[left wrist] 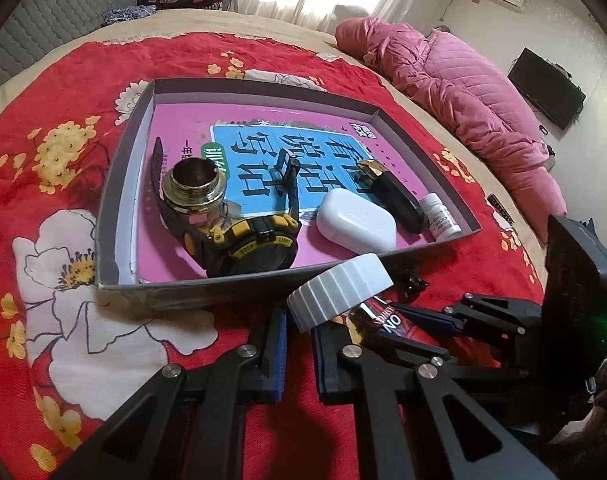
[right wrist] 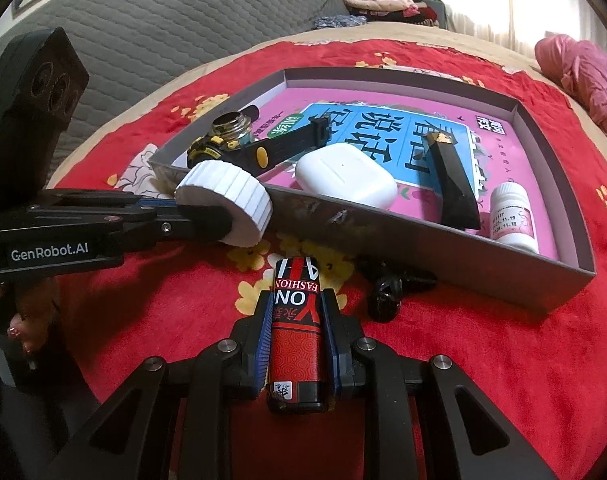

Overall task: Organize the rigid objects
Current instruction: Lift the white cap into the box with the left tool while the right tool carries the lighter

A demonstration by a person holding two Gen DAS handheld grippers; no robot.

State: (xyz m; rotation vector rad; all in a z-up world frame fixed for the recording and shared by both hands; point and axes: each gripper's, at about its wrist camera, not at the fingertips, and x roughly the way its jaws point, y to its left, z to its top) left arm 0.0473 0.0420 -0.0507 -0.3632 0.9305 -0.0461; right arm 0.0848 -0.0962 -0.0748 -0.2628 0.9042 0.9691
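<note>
A bright red plush blanket [left wrist: 231,56] printed with white and yellow flowers fills most of the frame, and at its centre sits a shallow grey cardboard box [left wrist: 115,208] lined with a pink and blue booklet [left wrist: 263,148] bearing black characters. Inside lie a smooth white earbud case [left wrist: 357,222], a black-and-yellow watch [left wrist: 255,244] and a brass threaded fitting [left wrist: 193,188]. At lower centre of the right view is a red-and-black patterned lighter [right wrist: 297,320] with white lettering; to its left, a ribbed white plastic cap [right wrist: 227,206].
</note>
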